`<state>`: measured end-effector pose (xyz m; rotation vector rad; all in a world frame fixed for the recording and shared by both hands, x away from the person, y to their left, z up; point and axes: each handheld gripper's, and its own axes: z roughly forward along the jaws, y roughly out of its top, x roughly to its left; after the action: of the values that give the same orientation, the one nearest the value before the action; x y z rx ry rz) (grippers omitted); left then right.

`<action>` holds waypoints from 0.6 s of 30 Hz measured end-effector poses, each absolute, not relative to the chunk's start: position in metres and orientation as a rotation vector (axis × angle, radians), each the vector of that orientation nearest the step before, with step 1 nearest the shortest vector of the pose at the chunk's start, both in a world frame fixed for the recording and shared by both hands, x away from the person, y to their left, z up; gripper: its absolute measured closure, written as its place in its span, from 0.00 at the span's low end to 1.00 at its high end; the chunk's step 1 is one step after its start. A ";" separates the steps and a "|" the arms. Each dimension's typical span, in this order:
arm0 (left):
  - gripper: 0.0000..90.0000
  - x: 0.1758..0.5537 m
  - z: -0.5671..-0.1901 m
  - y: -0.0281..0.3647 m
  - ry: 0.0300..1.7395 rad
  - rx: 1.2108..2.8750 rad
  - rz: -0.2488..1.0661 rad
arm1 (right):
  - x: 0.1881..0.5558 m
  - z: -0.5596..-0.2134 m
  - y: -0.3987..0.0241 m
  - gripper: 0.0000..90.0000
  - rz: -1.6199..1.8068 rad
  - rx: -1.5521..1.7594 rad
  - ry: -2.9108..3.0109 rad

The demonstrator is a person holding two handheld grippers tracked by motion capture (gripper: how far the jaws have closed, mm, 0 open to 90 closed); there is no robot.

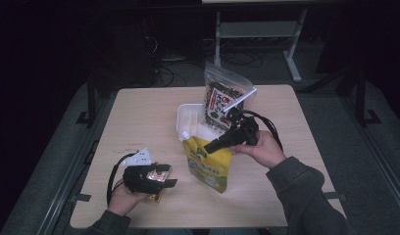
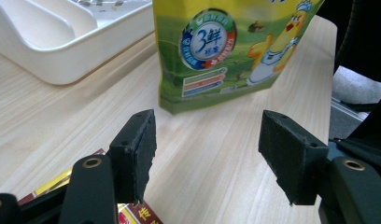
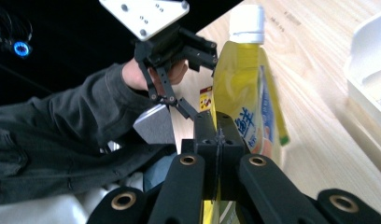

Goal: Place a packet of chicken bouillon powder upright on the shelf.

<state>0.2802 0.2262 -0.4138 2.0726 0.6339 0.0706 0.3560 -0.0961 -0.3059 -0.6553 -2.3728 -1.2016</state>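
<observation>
A yellow-green spout pouch (image 1: 210, 171) with a white cap stands upright near the middle of the table. My right gripper (image 1: 211, 147) is shut on the pouch's upper edge; in the right gripper view the jaws (image 3: 218, 135) pinch the pouch (image 3: 240, 93) thin between them. My left gripper (image 1: 169, 176) is at the lower left, open, just above a small red and yellow packet (image 1: 158, 197) lying flat. In the left gripper view its jaws (image 2: 207, 154) stand apart with nothing between them, the packet (image 2: 53, 184) lies under the left jaw and the pouch (image 2: 216, 51) stands ahead.
A white tray (image 1: 188, 117) sits just behind the pouch, and a clear zip bag (image 1: 222, 98) of dark snack packs stands at its far right side. The wooden table (image 1: 139, 117) has bare room at the left and far right. Its front edge is near both hands.
</observation>
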 end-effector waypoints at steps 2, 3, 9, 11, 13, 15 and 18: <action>0.41 0.280 -0.414 0.228 0.639 2.072 0.072 | 0.356 -0.306 -0.098 1.00 -1.223 -0.675 -2.362; 0.41 0.280 -0.414 0.228 0.641 2.074 0.075 | 0.357 -0.306 -0.099 1.00 -1.235 -0.683 -2.348; 0.39 0.281 -0.414 0.231 0.663 2.077 0.098 | 0.357 -0.300 -0.102 1.00 -1.318 -0.728 -2.299; 0.37 0.281 -0.414 0.232 0.676 2.073 0.099 | 0.357 -0.297 -0.102 1.00 -1.338 -0.757 -2.299; 0.35 0.282 -0.415 0.233 0.689 2.061 0.098 | 0.358 -0.295 -0.103 1.00 -1.367 -0.775 -2.275; 0.33 0.282 -0.414 0.234 0.693 2.064 0.107 | 0.360 -0.293 -0.105 1.00 -1.390 -0.798 -2.268; 0.31 0.282 -0.415 0.235 0.703 2.053 0.108 | 0.362 -0.290 -0.107 1.00 -1.423 -0.830 -2.249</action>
<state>0.2824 0.2354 -0.4148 2.0526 0.7033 0.1080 0.3616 -0.1067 -0.2899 -0.8302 -2.2486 -1.4233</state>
